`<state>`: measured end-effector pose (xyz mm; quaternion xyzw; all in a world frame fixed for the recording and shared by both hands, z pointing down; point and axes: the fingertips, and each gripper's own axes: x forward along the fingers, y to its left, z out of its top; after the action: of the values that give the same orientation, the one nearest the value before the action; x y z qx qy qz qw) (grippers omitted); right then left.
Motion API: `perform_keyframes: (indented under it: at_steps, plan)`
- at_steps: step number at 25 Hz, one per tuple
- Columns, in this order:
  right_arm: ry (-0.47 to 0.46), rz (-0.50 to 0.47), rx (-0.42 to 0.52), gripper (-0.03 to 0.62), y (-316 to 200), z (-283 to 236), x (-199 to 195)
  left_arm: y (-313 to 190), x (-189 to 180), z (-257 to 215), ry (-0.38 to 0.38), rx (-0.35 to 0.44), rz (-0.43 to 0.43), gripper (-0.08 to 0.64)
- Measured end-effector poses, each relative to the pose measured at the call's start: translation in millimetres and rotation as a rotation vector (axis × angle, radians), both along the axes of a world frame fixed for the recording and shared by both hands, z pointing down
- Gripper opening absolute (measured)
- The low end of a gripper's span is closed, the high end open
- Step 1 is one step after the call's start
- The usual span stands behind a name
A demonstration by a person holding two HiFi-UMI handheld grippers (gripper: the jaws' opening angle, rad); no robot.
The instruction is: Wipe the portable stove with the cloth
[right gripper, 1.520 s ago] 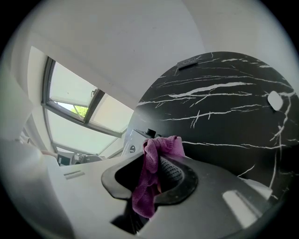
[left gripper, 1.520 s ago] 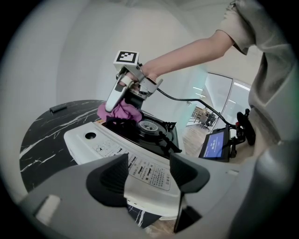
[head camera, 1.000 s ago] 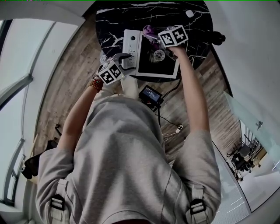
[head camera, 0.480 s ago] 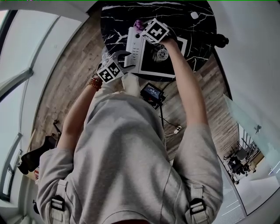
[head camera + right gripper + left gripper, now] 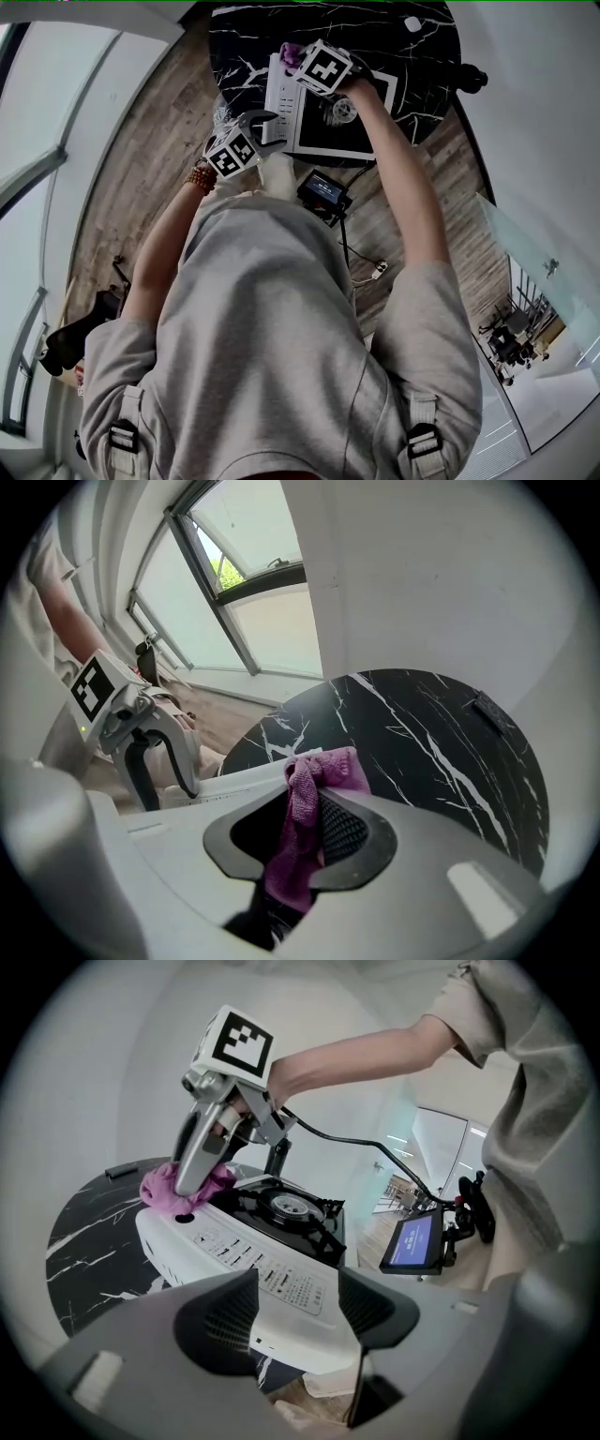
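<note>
The white portable stove (image 5: 281, 103) with its black burner top (image 5: 286, 1208) stands on a round black marble table (image 5: 412, 66). My right gripper (image 5: 305, 61) points steeply down and is shut on the purple cloth (image 5: 314, 799), which is bunched between its jaws. The cloth (image 5: 178, 1190) presses on the far left corner of the stove's white control strip (image 5: 244, 1255). My left gripper (image 5: 298, 1312) is open and low at the stove's near end, its jaws on either side of the near corner, and no pad visibly presses on it.
A small lit screen on a stand (image 5: 414, 1241) sits on the wooden floor by the table, with a cable (image 5: 361, 267) trailing from it. A small white object (image 5: 412, 24) and a dark flat item (image 5: 492, 712) lie on the table.
My right gripper carried the cloth leftward from beside the burner to the far left corner of the control strip, rolling as it went. The left gripper stayed put.
</note>
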<state>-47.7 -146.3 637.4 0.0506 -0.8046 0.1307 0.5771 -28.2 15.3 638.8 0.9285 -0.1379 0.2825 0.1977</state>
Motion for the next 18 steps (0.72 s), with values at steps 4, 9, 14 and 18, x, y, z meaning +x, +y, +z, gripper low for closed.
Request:
perform_keyframes:
  at_steps: [4,9,14,18]
  plan:
    - [0.023,-0.053,-0.009,0.095,15,-1,-1,4,6,4,0.007,-0.007,0.018,0.256]
    - [0.015,-0.053,0.037,0.095,20,-1,-5,7,11,5,0.020,-0.018,0.007,0.253]
    - [0.038,-0.064,0.060,0.097,30,-2,-2,6,12,4,0.008,-0.016,-0.011,0.253]
    - [0.046,-0.095,0.103,0.097,47,-1,1,6,11,4,0.000,-0.001,-0.029,0.253]
